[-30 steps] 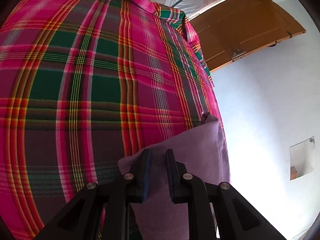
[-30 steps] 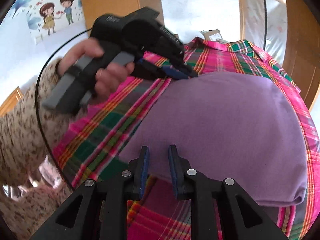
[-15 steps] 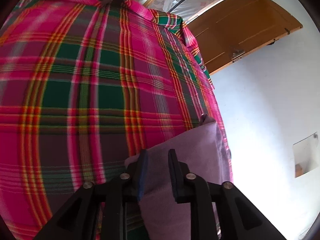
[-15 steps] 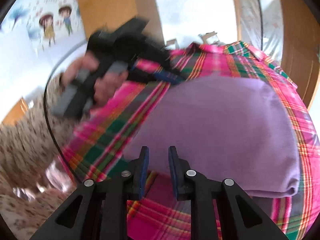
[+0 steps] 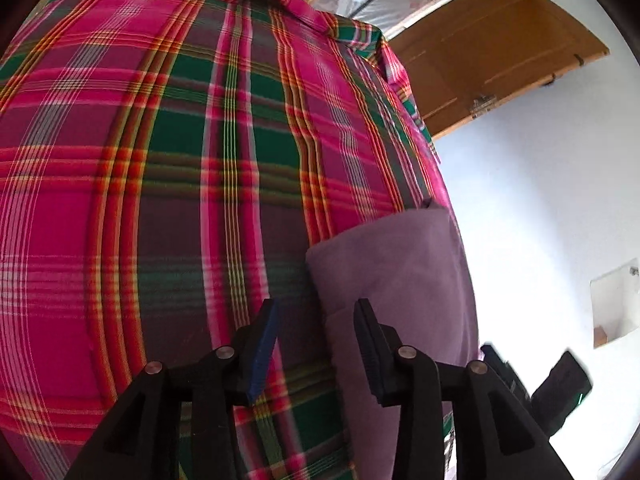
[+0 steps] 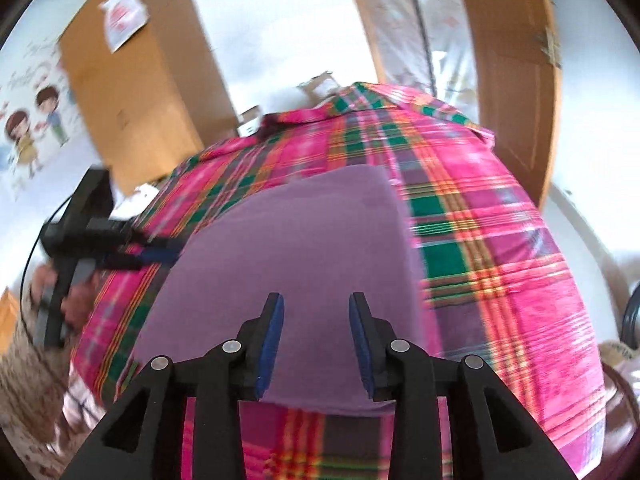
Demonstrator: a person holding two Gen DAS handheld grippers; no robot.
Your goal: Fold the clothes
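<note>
A folded purple garment (image 6: pixel 292 236) lies flat on a pink, green and red plaid cloth (image 6: pixel 500 240). In the left wrist view the purple garment (image 5: pixel 400 264) shows at the lower right of the plaid cloth (image 5: pixel 160 160). My left gripper (image 5: pixel 316 344) is open at the garment's corner, with nothing between its blue pads. My right gripper (image 6: pixel 316 336) is open just above the garment's near edge, holding nothing. The left gripper (image 6: pixel 132 252) also shows in the right wrist view, at the garment's left side, held in a hand (image 6: pixel 72 300).
A wooden door (image 5: pixel 492 52) stands open at the back right by a white wall (image 5: pixel 540 200). A wooden cabinet (image 6: pixel 136 80) and a wall sticker of two children (image 6: pixel 36 124) are at the back left. The plaid cloth drops off at its right edge.
Both grippers were shut on the purple garment's edges and now stand open, having let it go. The garment now lies flat on the plaid cloth. The right wrist view swung right.
</note>
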